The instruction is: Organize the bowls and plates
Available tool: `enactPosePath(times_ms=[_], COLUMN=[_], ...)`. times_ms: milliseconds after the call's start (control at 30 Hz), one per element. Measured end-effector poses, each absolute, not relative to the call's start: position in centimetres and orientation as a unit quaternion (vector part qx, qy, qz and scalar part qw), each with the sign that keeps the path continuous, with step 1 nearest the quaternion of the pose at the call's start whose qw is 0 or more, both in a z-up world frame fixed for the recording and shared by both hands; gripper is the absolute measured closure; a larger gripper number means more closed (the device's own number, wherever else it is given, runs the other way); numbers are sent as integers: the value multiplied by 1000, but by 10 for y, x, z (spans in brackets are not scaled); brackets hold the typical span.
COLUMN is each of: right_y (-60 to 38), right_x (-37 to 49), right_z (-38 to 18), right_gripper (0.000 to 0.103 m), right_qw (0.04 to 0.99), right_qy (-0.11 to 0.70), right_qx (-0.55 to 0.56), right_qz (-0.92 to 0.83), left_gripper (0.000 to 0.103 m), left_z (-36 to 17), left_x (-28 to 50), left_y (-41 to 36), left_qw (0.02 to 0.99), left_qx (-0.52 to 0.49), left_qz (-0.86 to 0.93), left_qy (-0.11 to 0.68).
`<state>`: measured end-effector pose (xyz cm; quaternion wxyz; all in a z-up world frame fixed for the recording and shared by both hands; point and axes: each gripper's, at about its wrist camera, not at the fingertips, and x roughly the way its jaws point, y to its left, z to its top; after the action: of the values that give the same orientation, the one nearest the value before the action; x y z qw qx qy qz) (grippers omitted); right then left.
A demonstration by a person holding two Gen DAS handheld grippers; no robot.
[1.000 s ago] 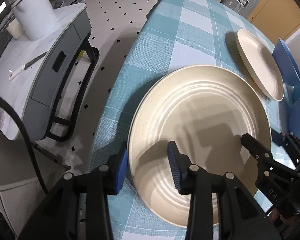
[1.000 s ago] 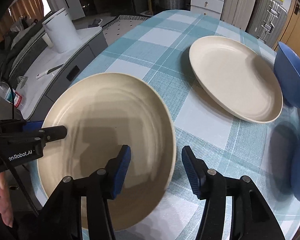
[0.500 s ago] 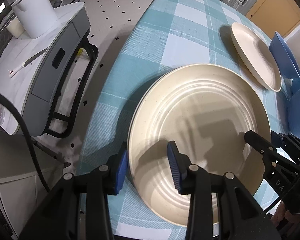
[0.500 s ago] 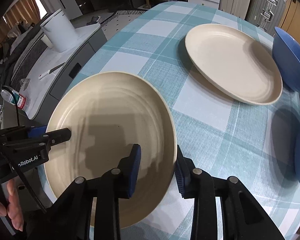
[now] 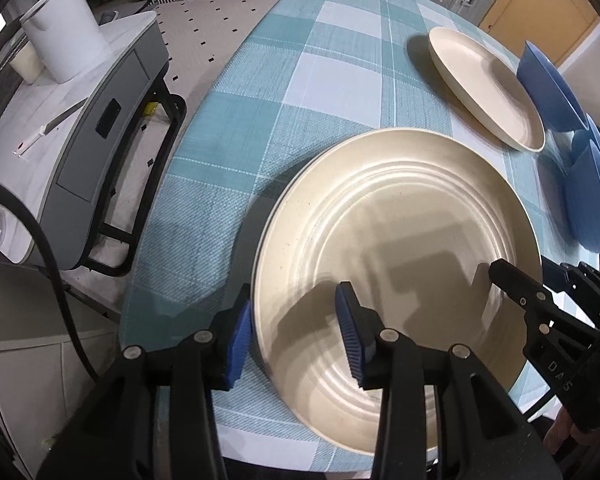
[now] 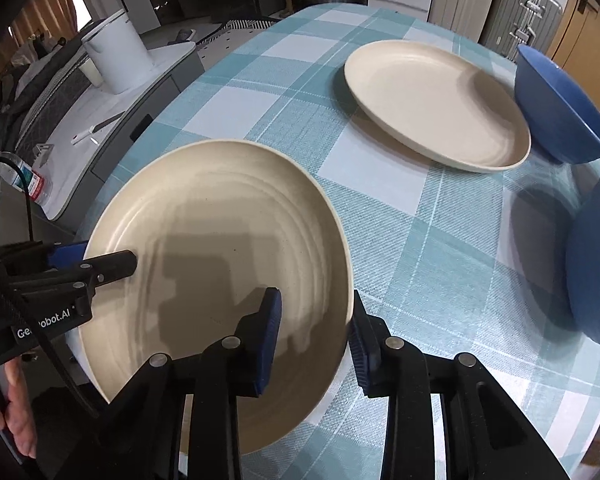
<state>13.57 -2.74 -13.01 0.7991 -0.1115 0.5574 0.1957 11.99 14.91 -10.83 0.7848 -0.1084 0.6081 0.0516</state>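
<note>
Since a second ago the right gripper (image 6: 314, 336) has narrowed its jaws around the near plate's (image 6: 220, 216) right rim, both pads now bracketing its edge. Opposite, the left gripper (image 5: 294, 334) straddles the left rim, whether pressing I cannot tell. Beyond both, on the bench (image 6: 440, 240), lie a second plate (image 6: 432, 100) and blue bowls (image 6: 556, 108).
</note>
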Motion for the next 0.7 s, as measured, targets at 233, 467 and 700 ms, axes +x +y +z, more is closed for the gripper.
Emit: enactPosePath(times_ms=[233, 467, 700], right_y=[-28, -30, -38], right_x=[148, 150, 130], right_z=[-130, -129, -113], right_gripper=[71, 71, 42], right_qw=[804, 805, 843], right_qy=[556, 552, 487], right_qx=[-112, -117, -133], right_qz=[180, 182, 186], left_gripper=[63, 59, 56], left_z=[-109, -110, -106], left_x=[126, 128, 120], left_y=[144, 142, 162], left_qw=[784, 782, 793], left_qx=[-114, -119, -134], left_qz=[58, 43, 68], left_qy=[607, 610, 590])
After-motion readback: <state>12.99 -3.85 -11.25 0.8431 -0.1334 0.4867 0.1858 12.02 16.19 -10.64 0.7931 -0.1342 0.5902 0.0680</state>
